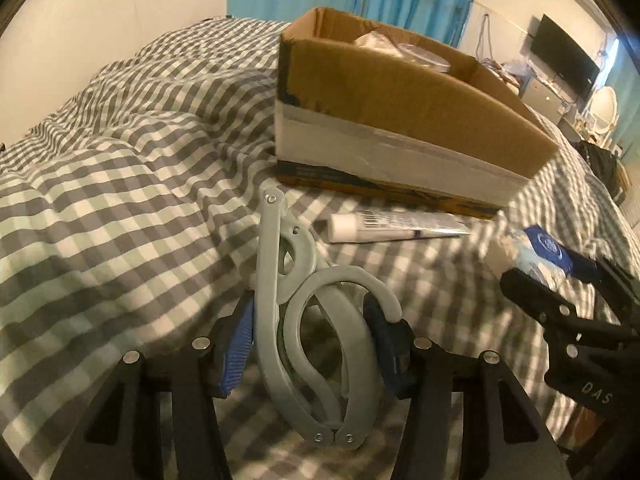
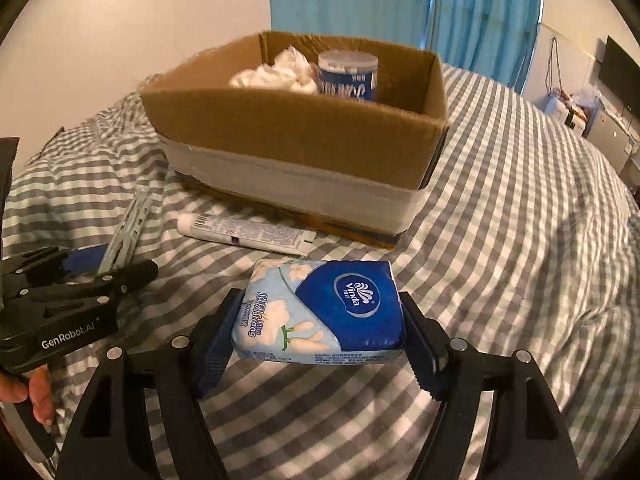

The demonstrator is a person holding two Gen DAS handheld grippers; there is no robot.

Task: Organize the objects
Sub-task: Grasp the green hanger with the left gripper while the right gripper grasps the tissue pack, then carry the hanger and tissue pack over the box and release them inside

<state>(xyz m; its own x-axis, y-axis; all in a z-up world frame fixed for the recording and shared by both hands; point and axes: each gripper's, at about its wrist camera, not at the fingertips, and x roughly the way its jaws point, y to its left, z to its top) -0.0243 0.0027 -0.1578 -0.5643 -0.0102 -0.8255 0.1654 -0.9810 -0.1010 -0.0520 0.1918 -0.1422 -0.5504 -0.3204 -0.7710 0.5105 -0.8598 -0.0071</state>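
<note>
A bed under a grey-and-white checked cover fills both views. On it stands an open cardboard box with a pale tape band around its lower wall; inside sit crumpled white plastic and a blue-labelled round tub.

The right claw is clenched on a tissue pack, blue and white with a flower print, one blue pad on each short side; the pack sits in front of the box, apart from it.

The left claw grips a folded grey plastic hanger, its hook and arms standing up between the two blue pads, which press on it from either side. In the right wrist view the same claw shows at the left edge, with fingers of a hand below it.

A white tube lies flat on the cover just beside the box's near wall, between the box and the tissue pack.
</note>
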